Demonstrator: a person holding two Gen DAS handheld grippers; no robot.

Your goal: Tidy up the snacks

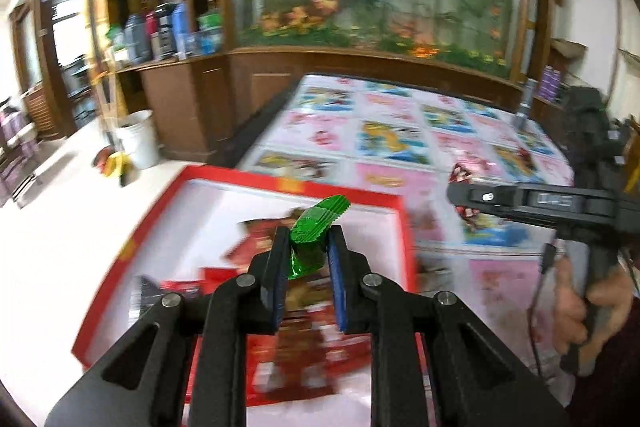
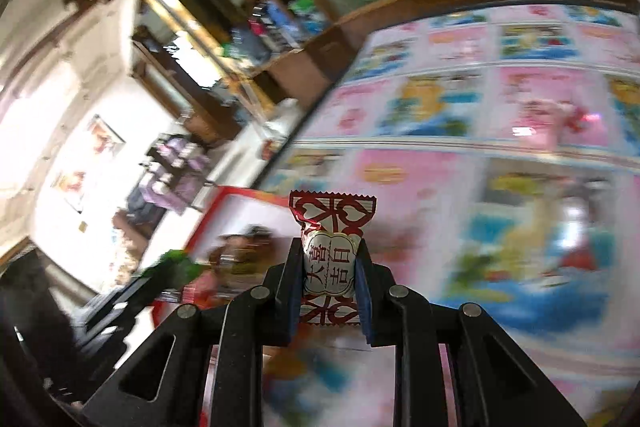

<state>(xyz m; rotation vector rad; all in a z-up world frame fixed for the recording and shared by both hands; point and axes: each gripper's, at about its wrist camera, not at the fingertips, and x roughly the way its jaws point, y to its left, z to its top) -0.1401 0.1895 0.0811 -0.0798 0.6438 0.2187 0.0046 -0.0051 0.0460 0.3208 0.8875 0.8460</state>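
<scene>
A green foil candy (image 1: 316, 239) and a red-and-white wrapped candy (image 2: 330, 259) are each pinched between fingers, above a red-rimmed box (image 1: 280, 183) of snacks overhanging the tabletop's left edge.

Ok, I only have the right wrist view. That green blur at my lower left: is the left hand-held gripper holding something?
Observer: Yes, the left hand-held gripper is shut on a green-wrapped candy.
Operator: Where is it relative to the box?
Observer: Over the red box, above blurred red packets inside it.
Operator: And my side?
Observer: The right hand-held gripper, with its red-and-white candy, is right of the box, over the tablecloth.
</scene>
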